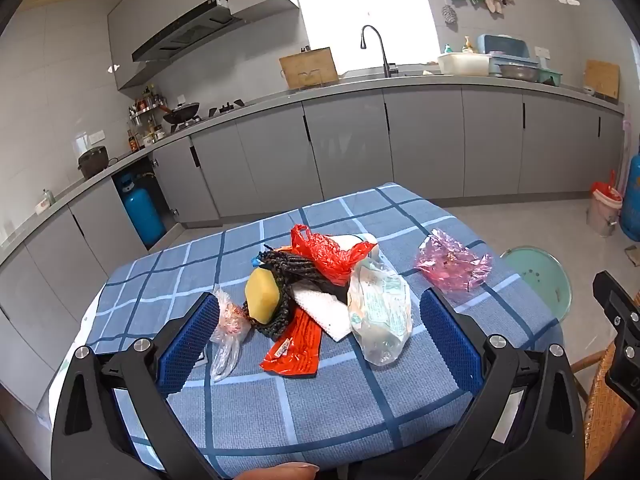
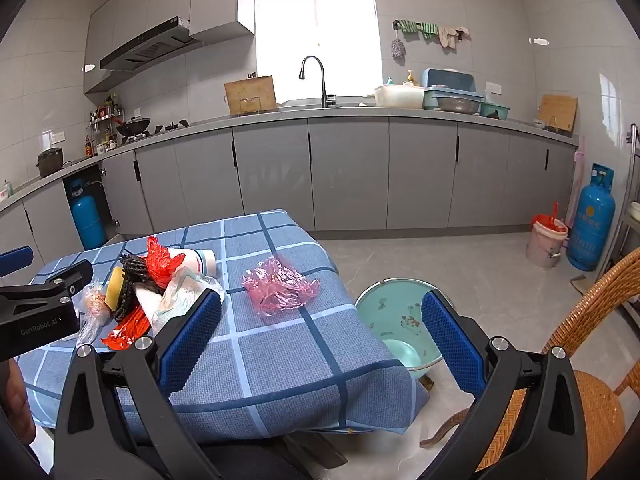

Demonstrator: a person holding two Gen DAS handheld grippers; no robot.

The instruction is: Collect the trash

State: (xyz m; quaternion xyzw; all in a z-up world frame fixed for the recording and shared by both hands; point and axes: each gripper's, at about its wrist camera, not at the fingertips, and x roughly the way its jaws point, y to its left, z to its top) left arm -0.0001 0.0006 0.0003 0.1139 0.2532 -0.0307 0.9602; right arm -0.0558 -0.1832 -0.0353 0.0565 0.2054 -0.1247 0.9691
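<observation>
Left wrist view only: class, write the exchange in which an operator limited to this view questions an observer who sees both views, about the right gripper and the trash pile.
Operator: I see only a black edge of the right gripper. Is it open?
Observer: Yes, it is wide open, with nothing between its pads.
Operator: What is the white thing behind the red bag?
Observer: A white bottle lying on its side, with a pale cap at its right end.

Left tongs (image 1: 320, 334): black angular arms, blue textured pads, silver round screws.
Right tongs (image 2: 322, 340): same black arms, blue ridged pads, silver screws.
Marking: white "GenRobot.AI" lettering on the left tongs' black body.
Skin: bare fingertip (image 1: 280, 472) at the bottom edge.
</observation>
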